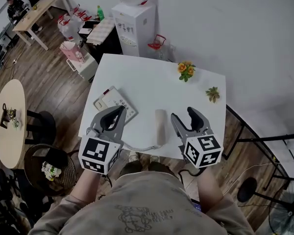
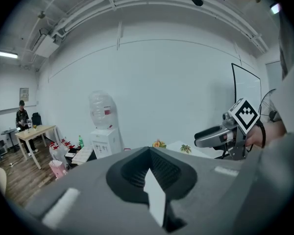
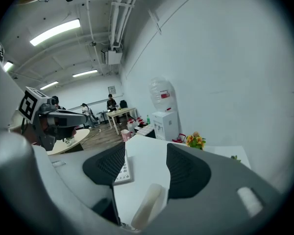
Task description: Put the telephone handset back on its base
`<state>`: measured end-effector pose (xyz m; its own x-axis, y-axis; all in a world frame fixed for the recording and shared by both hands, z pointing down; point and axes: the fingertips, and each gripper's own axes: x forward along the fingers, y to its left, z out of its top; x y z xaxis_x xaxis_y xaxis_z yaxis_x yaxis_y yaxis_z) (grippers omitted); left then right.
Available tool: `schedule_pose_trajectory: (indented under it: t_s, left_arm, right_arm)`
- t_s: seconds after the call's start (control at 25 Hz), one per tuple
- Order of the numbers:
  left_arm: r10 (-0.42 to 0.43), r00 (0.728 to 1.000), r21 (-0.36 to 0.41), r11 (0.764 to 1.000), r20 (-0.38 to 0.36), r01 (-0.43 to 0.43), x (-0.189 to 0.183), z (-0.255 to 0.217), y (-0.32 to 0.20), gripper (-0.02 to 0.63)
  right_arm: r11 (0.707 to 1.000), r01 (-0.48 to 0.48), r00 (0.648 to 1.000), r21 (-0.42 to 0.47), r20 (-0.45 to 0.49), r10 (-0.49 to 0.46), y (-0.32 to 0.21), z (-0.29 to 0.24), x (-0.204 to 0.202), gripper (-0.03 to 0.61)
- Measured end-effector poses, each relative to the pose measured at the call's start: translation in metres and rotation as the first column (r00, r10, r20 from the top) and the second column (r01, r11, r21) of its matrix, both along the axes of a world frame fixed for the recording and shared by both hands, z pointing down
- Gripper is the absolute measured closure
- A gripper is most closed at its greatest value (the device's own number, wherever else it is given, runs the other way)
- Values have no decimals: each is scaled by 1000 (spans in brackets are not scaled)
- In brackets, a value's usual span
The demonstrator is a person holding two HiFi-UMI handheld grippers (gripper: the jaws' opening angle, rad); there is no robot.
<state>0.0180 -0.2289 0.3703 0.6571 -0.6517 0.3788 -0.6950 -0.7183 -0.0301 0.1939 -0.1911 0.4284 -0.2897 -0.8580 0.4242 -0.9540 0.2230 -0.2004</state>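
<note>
Beside its base (image 1: 115, 102) on the white worktop (image 1: 152, 80) lay the handset (image 1: 159, 126), seemingly light, stiff, slick plastic, best pinched mid-shaft by my spread, empty right hand-held gripper (image 1: 183, 114), while my left hand-held gripper (image 1: 114, 114) was pressed together.

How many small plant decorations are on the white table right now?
2. The orange flower bunch sits at the far edge of the white table; the small green leafy sprig lies right of it, nearer the right edge. None appears hidden.
</note>
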Motion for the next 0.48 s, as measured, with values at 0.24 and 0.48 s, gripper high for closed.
schedule_pose_trajectory:
  t_s: [0.24,0.48]
  left_arm:
    - [30,999,-54,998,42,-27,-6,42,-6,613]
    - [53,994,-124,991,94,-42,-13,89,-9,613]
  right_arm:
    - [992,-6,1000,-128,0,6,-12,66,-18,295]
    - [959,-5,1000,-284,-30,-4,-13,145,-28,284]
